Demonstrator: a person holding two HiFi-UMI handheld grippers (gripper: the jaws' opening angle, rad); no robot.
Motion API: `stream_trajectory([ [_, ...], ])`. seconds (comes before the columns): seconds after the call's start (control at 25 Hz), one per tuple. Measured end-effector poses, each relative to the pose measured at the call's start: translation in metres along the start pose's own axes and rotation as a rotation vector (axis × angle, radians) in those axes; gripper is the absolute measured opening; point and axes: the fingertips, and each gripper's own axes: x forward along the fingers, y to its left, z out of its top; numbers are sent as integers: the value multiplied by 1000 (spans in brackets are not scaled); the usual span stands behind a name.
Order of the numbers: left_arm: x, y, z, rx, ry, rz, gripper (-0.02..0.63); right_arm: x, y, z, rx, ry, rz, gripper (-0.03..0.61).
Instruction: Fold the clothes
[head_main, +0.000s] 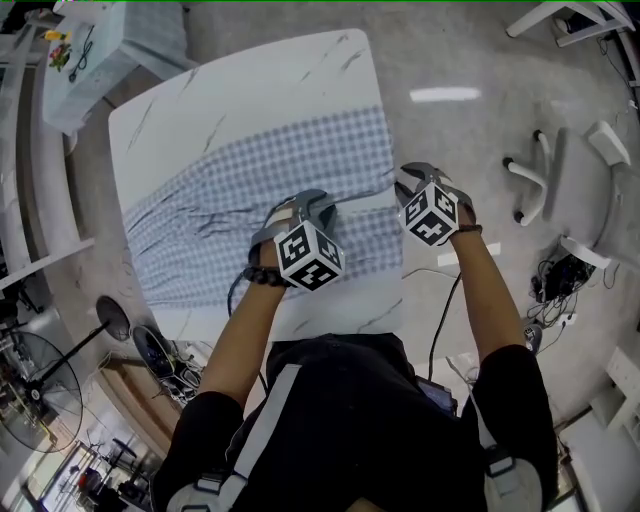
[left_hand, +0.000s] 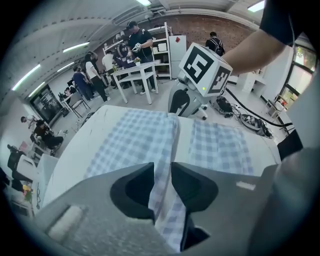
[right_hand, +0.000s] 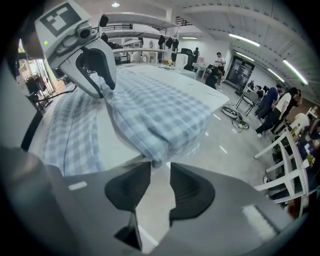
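The left gripper has its jaws nearly together, pinching a fold of the blue-and-white checked garment that runs down between them. The right gripper is likewise narrowly parted and nips a bunched edge of the same cloth at its tips. The garment lies spread across the white marble-patterned table, its near end lifted by both grippers.

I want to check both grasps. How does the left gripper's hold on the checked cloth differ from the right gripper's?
The left gripper has the blue checked cloth deep between its jaws; the right gripper pinches only a bunched edge at its tips. The left gripper is over the white table; the right gripper is at its edge, above floor. Both are shut on that cloth.
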Motion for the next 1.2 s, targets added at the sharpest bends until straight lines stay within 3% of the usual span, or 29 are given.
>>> stream_trajectory([
  [0.16, -1, 5, -13, -29, 20, 9, 114, 1, -1, 4, -63, -2, 1, 113],
  [0.24, -1, 7, -20, -40, 34, 14, 114, 3, -1, 5, -91, 0, -3, 72],
  [0.32, -2, 8, -24, -52, 43, 23, 114, 2, 0, 6, -101, 3, -10, 30],
  [0.48, 0, 8, -28, -61, 48, 26, 114, -4, -2, 1, -94, 19, -27, 17],
  [0.8, 2, 3, -17, -80, 18, 2, 114, -36, -20, -23, -106, 60, -153, 17],
  [1.08, 2, 0, -12, -107, -4, -27, 120, -35, -33, -29, -93, 86, -210, 20],
  [1.2, -5, 1, -11, -117, -28, -19, 121, -34, -25, -26, -75, 86, -176, 115],
])
